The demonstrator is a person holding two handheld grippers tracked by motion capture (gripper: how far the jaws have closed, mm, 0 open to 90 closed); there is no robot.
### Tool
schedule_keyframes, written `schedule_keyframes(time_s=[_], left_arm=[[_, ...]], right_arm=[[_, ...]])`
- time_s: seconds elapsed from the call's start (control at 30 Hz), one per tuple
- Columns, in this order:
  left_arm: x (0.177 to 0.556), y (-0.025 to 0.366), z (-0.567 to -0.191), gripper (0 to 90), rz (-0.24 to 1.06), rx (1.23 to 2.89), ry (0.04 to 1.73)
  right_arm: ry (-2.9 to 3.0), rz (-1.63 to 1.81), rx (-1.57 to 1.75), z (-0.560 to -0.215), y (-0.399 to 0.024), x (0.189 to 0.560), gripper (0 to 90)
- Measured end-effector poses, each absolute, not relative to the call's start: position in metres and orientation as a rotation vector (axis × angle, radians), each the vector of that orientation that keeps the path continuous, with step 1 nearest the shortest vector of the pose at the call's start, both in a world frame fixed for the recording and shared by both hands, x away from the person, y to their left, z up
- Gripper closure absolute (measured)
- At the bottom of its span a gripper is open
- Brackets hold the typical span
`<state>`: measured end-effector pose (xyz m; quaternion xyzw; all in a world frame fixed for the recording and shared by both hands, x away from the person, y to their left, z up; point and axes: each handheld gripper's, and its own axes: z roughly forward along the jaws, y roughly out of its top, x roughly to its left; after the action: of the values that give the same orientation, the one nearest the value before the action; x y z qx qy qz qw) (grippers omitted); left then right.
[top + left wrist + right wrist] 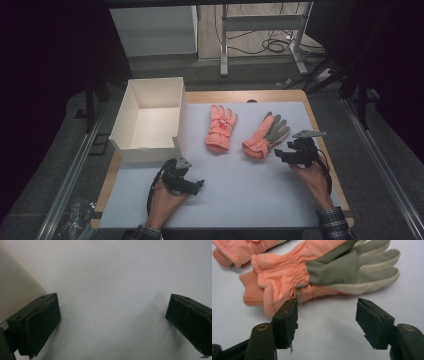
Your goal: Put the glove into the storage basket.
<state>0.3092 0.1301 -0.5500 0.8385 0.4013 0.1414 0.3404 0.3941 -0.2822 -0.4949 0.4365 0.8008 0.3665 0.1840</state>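
Two salmon-pink gloves lie on the white mat. One glove (220, 128) lies back up at the middle. The other glove (265, 136) (324, 275) lies to its right, grey palm up, cuff toward me. My right gripper (282, 153) (327, 320) stands open just short of that glove's cuff, its left jaw almost at the pink fabric. Lower left, my left gripper (197, 186) (112, 322) is open over bare mat, nothing between its jaws, close to the front corner of a white box (147, 117) (15, 290).
The open white box stands at the mat's left, reaching past the table's far edge. The wooden table edge (320, 130) frames the mat (240, 185). Cables and metal legs (260, 30) lie on the floor beyond. Bare mat spreads between my two hands.
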Motion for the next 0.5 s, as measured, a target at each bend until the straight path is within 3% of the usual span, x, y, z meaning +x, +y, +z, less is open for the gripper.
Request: schedule_keyframes(time_s=[0.5], left_arm=[[0.309,0.130,-0.550,0.0,0.368,2.181,1.044]], right_arm=[[2.214,1.031,1.231,-0.481,-0.265,0.430,46.8]])
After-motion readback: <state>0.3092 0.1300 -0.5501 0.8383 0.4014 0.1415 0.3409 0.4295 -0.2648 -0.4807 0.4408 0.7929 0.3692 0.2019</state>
